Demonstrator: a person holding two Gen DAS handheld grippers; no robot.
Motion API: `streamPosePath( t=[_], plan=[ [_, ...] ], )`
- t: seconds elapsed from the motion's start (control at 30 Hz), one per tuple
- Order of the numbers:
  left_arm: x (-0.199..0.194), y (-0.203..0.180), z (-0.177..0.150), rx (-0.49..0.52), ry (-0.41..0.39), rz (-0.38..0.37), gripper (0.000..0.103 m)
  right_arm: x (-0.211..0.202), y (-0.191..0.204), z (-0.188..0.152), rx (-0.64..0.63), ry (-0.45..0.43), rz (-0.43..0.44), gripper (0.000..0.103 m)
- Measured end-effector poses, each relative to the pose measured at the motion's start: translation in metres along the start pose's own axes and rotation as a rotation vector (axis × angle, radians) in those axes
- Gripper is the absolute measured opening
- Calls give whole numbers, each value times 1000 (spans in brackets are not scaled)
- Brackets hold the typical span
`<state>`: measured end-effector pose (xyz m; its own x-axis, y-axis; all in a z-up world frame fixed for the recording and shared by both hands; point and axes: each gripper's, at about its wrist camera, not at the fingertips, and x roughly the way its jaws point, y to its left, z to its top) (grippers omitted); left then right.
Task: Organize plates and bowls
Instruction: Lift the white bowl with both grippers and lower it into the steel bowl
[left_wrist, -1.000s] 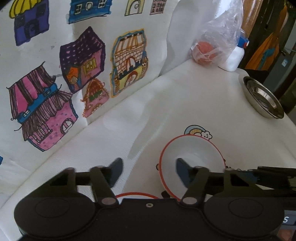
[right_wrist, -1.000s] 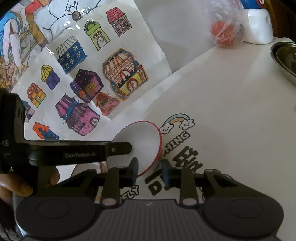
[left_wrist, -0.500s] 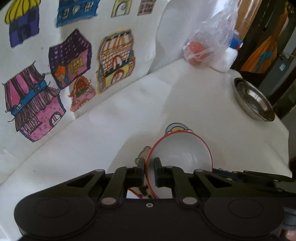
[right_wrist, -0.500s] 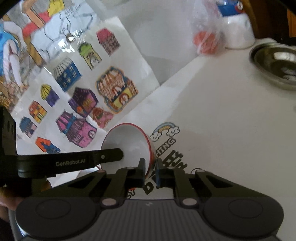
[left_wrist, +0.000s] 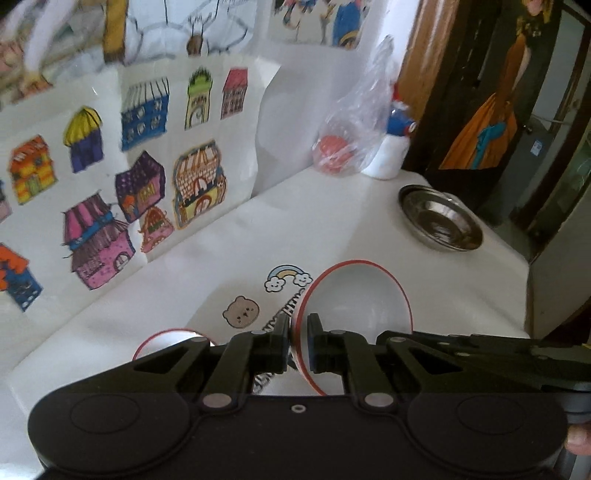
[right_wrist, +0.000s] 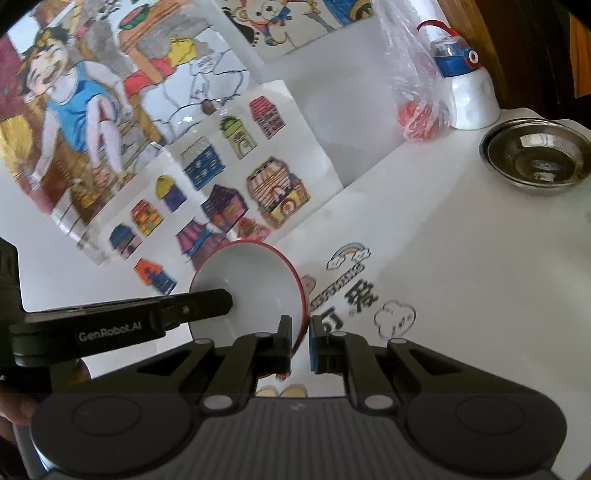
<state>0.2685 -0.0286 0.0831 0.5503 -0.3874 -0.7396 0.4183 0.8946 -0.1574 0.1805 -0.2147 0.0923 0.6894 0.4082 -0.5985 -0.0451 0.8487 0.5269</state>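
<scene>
Counted two red-rimmed white dishes. Found the first, a bowl (left_wrist: 362, 302), tipped up on its edge just on the near side of the rainbow print (left_wrist: 288, 277), gripped from both sides. Clamped on its rim nearest the rainbow print by the left gripper (left_wrist: 299, 339), fingers pinched tight with the red edge between them. Clamped on the rim of the same bowl (right_wrist: 251, 284) by the right gripper (right_wrist: 300, 341) too, red edge running down between its two pads. Cannot tell whether the bowl's lower edge touches the tablecloth (left_wrist: 332, 221).

Found the second red-rimmed dish (left_wrist: 166, 338) lying flat, well to the left of the rainbow print and nearer the camera, past the bear print (left_wrist: 242, 312), partly hidden behind the left gripper's linkage. Too little showing to call it plate or bowl.

Counted two steel dishes (right_wrist: 535, 158), nested one in the other, well beyond the rainbow print (right_wrist: 347, 254) and to its right, near the table edge. Untouched by either gripper.

Counted one clear plastic bag (left_wrist: 347, 144) with something red inside, far behind the rainbow print against the wall. Counted one white bottle with a blue cap (left_wrist: 391, 158), far behind the rainbow print as well, touching the bag's right side.

Counted one sheet of coloured house drawings (left_wrist: 147, 177), upright, behind and left of the rainbow print.
</scene>
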Motion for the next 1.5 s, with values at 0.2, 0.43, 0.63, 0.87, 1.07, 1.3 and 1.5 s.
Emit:
streamPosePath(
  t=[0.2,0.43,0.63,0.87,1.07,1.3,1.5],
  plan=[
    [-36,-13,-23,9,-14,-2,10,-21,13,-22,-36,35,-2,11],
    [-60,-17,-57,8,0,-2,10,-35,27,-58,-92,108,-7,13],
    [-72,-17,-88,4,27,-16,10,-41,28,-80,-130,179,-18,13],
    [-70,-19,-119,8,79,-27,10,-46,32,-91,-176,252,-37,13],
    [-63,-22,-135,18,145,-14,10,-40,38,-91,-220,327,-66,13],
    [-50,-25,-144,35,215,2,11,-26,46,-92,-281,416,-110,13],
    [-41,-24,-144,45,268,17,13,-16,50,-92,-309,462,-125,14]
  ],
)
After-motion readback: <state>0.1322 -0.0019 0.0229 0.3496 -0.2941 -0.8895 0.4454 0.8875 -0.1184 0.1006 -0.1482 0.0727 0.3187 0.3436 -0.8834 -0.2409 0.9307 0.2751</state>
